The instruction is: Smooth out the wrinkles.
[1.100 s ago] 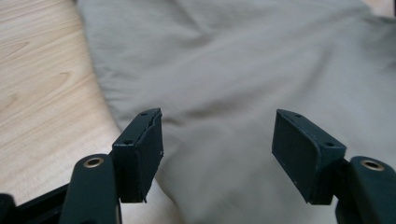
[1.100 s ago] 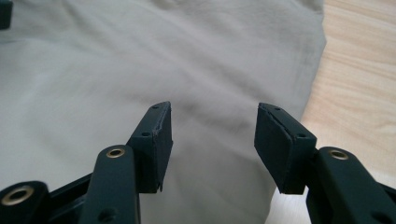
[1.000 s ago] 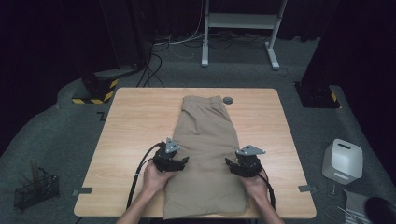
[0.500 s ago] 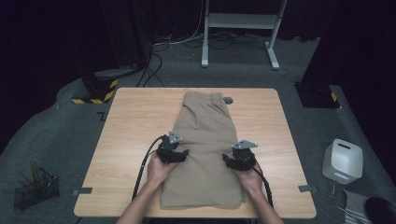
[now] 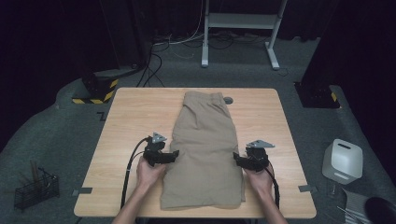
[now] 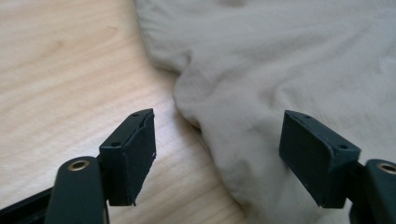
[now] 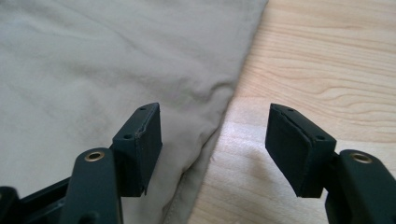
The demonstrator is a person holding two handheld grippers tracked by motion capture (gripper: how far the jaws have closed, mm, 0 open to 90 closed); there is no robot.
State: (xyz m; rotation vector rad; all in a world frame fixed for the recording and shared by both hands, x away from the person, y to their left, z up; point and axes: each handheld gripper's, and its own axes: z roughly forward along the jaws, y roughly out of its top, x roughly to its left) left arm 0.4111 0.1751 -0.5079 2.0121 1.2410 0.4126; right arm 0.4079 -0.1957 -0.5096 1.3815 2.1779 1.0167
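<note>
A beige pair of shorts point(image 5: 205, 144) lies flat down the middle of the wooden table point(image 5: 126, 121), waistband at the far end. My left gripper point(image 5: 173, 154) sits at the cloth's left edge and my right gripper point(image 5: 237, 161) at its right edge, both pointing inward. In the left gripper view the left gripper point(image 6: 217, 154) straddles the rumpled edge of the shorts point(image 6: 280, 70) without pressing it. In the right gripper view the right gripper point(image 7: 212, 149) straddles the hem of the shorts point(image 7: 93, 60). Both pairs of jaws have just been opening and stand open.
A small dark round object point(image 5: 228, 100) lies on the table beside the waistband. On the floor stand a white device point(image 5: 343, 161) at the right, a black wire basket point(image 5: 35, 189) at the left and a white frame point(image 5: 238, 23) behind the table. Bare wood flanks the shorts.
Both grippers have slid outward from on top of the shorts to the side edges, and their jaws stand wider apart. The cloth's near end now lies slightly farther from the table's front edge.
</note>
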